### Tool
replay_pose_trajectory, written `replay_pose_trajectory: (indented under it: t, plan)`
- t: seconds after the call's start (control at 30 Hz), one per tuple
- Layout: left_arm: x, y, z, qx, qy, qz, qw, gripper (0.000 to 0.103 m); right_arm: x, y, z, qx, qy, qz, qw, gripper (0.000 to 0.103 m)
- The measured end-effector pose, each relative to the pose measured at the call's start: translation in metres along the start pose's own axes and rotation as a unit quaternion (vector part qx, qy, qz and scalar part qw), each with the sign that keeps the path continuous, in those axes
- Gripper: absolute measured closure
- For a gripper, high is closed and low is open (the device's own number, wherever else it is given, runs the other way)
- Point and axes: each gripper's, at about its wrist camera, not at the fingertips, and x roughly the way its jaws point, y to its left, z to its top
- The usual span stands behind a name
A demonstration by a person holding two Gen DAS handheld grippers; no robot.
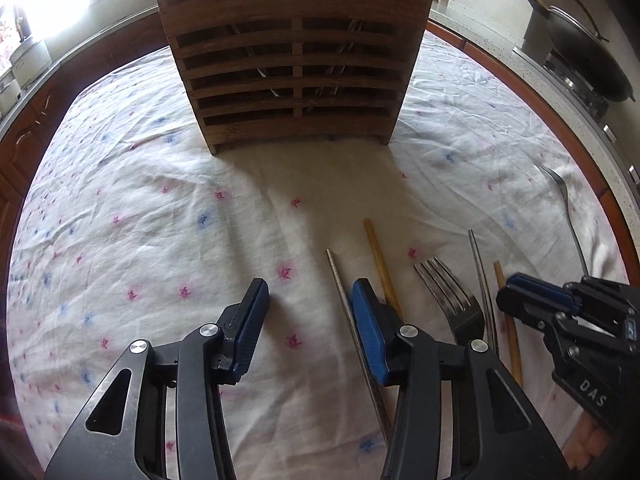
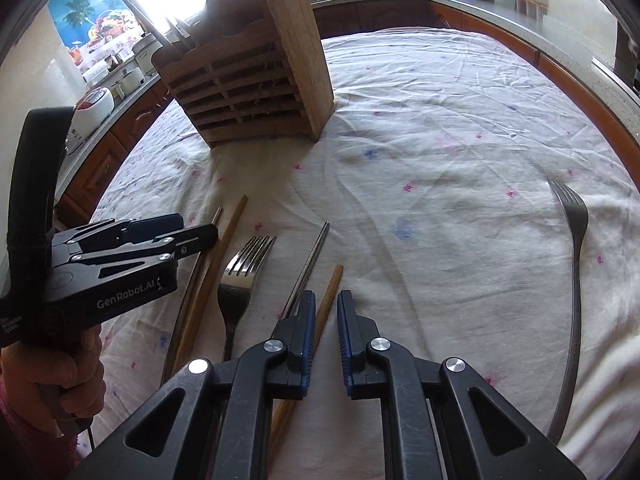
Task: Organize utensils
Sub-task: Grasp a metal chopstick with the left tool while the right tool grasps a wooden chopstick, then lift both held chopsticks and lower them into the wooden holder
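Your left gripper [image 1: 310, 296] hung low over the flowered tablecloth [image 1: 140, 208] with its blue pads spread wide and nothing between them; a metal chopstick [image 1: 344, 304] ran just inside its right finger, whether touching the pad I could not tell; a wooden chopstick [image 1: 378, 256] lay just outside that same finger, partly hidden behind it. Further to that gripper's right lay a steel fork [image 1: 452, 300], tines pointing away, then a second metal chopstick [image 1: 482, 280] and a second wooden chopstick [image 1: 510, 328] side by side. Your right gripper [image 2: 325, 312] had its pads drawn near each other with a narrow gap left, gripping nothing; the second wooden chopstick [image 2: 326, 304] passed under its left finger, the second metal chopstick [image 2: 310, 264] just left of that; the steel fork [image 2: 238, 280] sat further left; another fork [image 2: 574, 264] lay well apart on its right, curved along the cloth. The wooden slatted utensil holder [image 1: 296, 68] stood upright well ahead of both grippers, utensil handles sticking out of the top; the same holder [image 2: 256, 92] showed ahead-left in the right wrist view. A wok [image 1: 584, 52] sat on the stove far right of the left gripper; a rice cooker [image 2: 90, 116] on the counter far left of the right one.
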Motion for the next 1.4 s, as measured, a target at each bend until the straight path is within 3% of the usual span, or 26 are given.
replay_pose_trajectory:
  t: [0.17, 0.3, 0.37, 0.43, 0.6, 0.83, 0.97, 1.0, 1.1, 1.2, 1.3, 1.37, 1.4]
  plan:
    - [0.003, 0.002, 0.009, -0.006, 0.009, -0.009, 0.9999, 0.06, 0.006, 0.002, 0.007, -0.002, -0.002, -0.001, 1.0, 0.093]
    - [0.006, -0.008, 0.008, 0.01, -0.003, 0.009, 0.9999, 0.06, 0.008, 0.003, 0.009, -0.006, -0.003, 0.001, 1.0, 0.092]
    - [0.007, -0.009, 0.008, 0.01, -0.008, 0.006, 0.9999, 0.068, 0.007, 0.001, 0.008, -0.005, -0.006, 0.005, 1.0, 0.093]
    - [0.007, -0.009, 0.009, 0.006, -0.007, 0.005, 0.9999, 0.096, 0.006, -0.001, 0.007, -0.001, -0.008, 0.01, 1.0, 0.094]
    - [-0.005, 0.003, 0.004, -0.019, -0.008, -0.026, 0.9994, 0.103, 0.0, -0.007, 0.008, 0.028, -0.013, 0.034, 0.999, 0.097]
    - [-0.04, 0.019, -0.008, -0.043, -0.031, -0.065, 0.9965, 0.103, -0.032, -0.003, 0.015, 0.026, -0.046, 0.054, 0.997, 0.098]
    - [-0.032, 0.021, -0.008, -0.047, -0.006, -0.059, 0.9971, 0.103, -0.036, -0.002, 0.017, 0.021, -0.053, 0.048, 0.997, 0.098]
    - [-0.029, 0.019, -0.006, -0.045, -0.004, -0.055, 0.9975, 0.098, -0.036, -0.003, 0.017, 0.023, -0.053, 0.048, 0.997, 0.098]
    - [-0.019, 0.011, 0.0, -0.038, 0.003, -0.04, 0.9985, 0.069, -0.036, -0.005, 0.014, 0.024, -0.054, 0.047, 0.997, 0.098]
    - [0.0, 0.001, 0.005, -0.025, 0.02, -0.023, 0.9992, 0.07, -0.038, -0.009, 0.013, 0.029, -0.054, 0.049, 0.997, 0.098]
    - [0.003, -0.009, 0.006, 0.004, 0.007, 0.008, 0.9999, 0.074, -0.04, -0.012, 0.013, 0.032, -0.055, 0.049, 0.997, 0.098]
    - [0.003, -0.009, 0.006, 0.01, 0.0, 0.007, 0.9999, 0.082, -0.041, -0.014, 0.013, 0.035, -0.057, 0.049, 0.997, 0.098]
    - [0.004, -0.008, 0.007, 0.01, 0.0, 0.008, 0.9999, 0.093, -0.041, -0.015, 0.013, 0.037, -0.057, 0.05, 0.996, 0.098]
